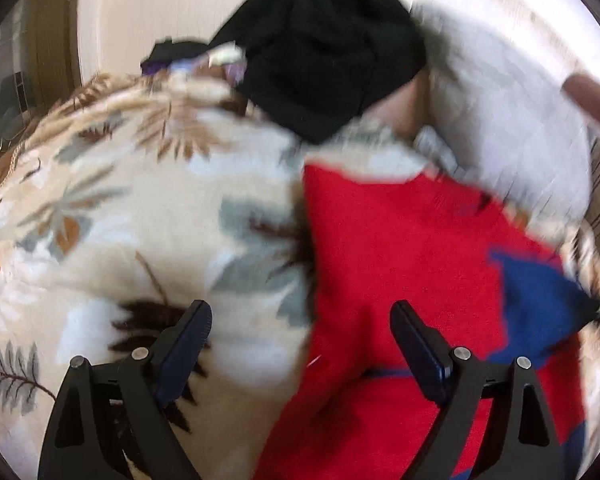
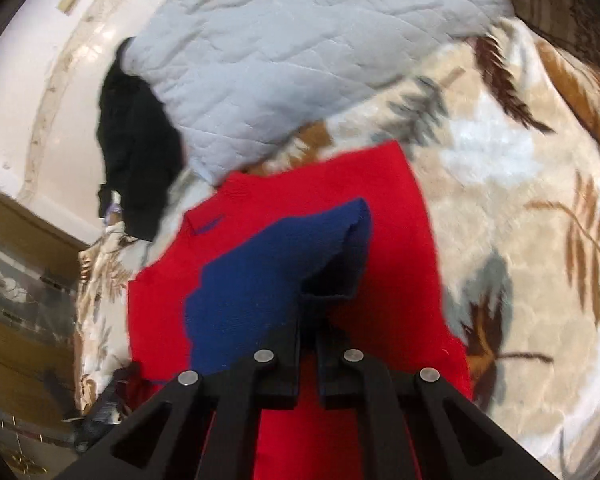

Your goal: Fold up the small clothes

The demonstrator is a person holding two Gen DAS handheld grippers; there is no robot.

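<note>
From the left wrist: the left gripper (image 1: 300,328) hangs wide open with nothing in it, above the edge of the red shirt (image 1: 384,248) spread on the leaf-print blanket (image 1: 132,208). From the right wrist: the right gripper (image 2: 308,320) is clamped tight on the shirt's blue sleeve (image 2: 260,276), folded up over the red.

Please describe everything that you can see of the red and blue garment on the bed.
The garment is small, of soft knit-looking fabric, mostly red with a dark blue sleeve. It lies spread on the leaf-patterned blanket, its top edge near the pale quilted pillow. The right gripper has its jaws shut on the sleeve end, which is lifted and folded over the red body. The left gripper is open over the garment's left edge and holds nothing. The pictures are blurred, so finer details are unclear.
</note>
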